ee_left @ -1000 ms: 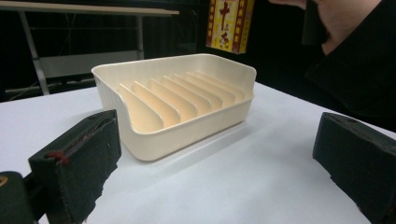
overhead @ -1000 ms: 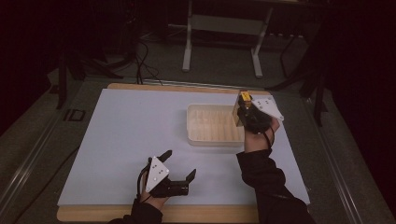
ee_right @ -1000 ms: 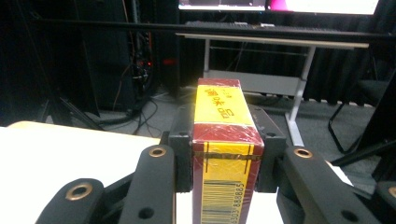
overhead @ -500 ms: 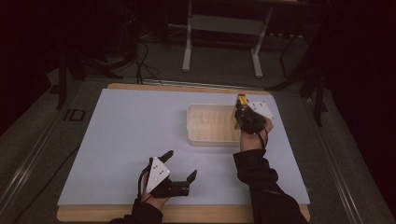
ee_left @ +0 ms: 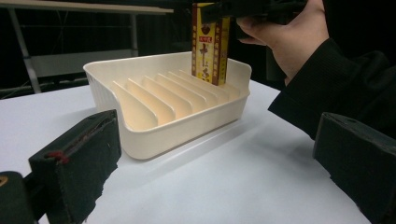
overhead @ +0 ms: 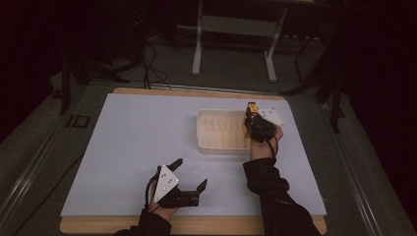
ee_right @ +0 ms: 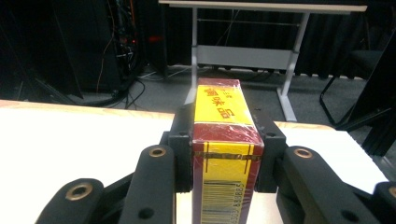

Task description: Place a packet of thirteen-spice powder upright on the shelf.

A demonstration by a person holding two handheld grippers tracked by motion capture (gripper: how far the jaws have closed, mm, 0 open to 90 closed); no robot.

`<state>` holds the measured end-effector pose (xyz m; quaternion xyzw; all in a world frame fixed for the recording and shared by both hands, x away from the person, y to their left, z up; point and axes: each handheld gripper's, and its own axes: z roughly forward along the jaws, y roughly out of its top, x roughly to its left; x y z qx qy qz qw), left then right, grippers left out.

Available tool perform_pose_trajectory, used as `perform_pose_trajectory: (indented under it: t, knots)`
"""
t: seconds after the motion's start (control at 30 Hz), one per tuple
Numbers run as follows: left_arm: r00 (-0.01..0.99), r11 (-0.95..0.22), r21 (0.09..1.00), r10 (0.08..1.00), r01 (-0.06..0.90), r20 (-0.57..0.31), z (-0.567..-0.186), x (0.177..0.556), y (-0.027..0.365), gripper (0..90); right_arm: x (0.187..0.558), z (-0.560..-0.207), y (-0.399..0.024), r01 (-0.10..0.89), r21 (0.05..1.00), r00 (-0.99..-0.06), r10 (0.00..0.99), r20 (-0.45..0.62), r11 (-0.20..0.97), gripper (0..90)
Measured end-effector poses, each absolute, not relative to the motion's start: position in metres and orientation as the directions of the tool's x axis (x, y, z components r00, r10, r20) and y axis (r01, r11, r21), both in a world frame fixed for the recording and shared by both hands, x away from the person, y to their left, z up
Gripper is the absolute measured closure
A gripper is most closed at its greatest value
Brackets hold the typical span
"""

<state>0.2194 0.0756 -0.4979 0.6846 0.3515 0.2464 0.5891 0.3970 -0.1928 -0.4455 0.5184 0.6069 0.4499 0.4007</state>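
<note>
the right gripper [overhead: 251, 118] is clamped on a box [ee_right: 225, 154], a tall red and yellow carton with a barcode on the end facing the right gripper view. in that view the two black jaws press flat against the box's long sides, with the carton filling the gap between them. the box stands upright in the grip.

from the left gripper view the box [ee_left: 210, 42] hangs over the far right part of a cream tray [ee_left: 140, 135], its lower end down among the dividers near the far wall; whether it touches the tray floor i cannot tell. the tray has a row of thin slanted dividers running across its inside, and the slots nearer the camera are bare. the right hand [ee_left: 289, 37] holds the gripper from above and to the right, a dark sleeve trailing down toward the table.

in the high view the tray [overhead: 206, 142] lies on a pale sheet [overhead: 123, 147] that covers a wooden table [overhead: 98, 227], right of centre and toward the far edge. the right gripper sits at the tray's right end, with the box [overhead: 253, 107] showing as a small yellow patch at its tip.

the left gripper [overhead: 189, 174] rests low near the front edge of the sheet, well apart from the tray. its jaws stand wide open with nothing between them, and they point toward the tray.
</note>
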Motion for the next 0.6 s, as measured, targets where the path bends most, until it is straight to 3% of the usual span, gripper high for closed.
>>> perform_pose_trajectory:
  t: [0.6]
  knots:
    - [0.632,-0.048,0.979,0.77,0.197,-0.09,-0.499,0.22,0.075,1.9,0.403,-0.473,-0.191,0.309,0.951,-0.112,0.994,0.007,0.028,67.3]
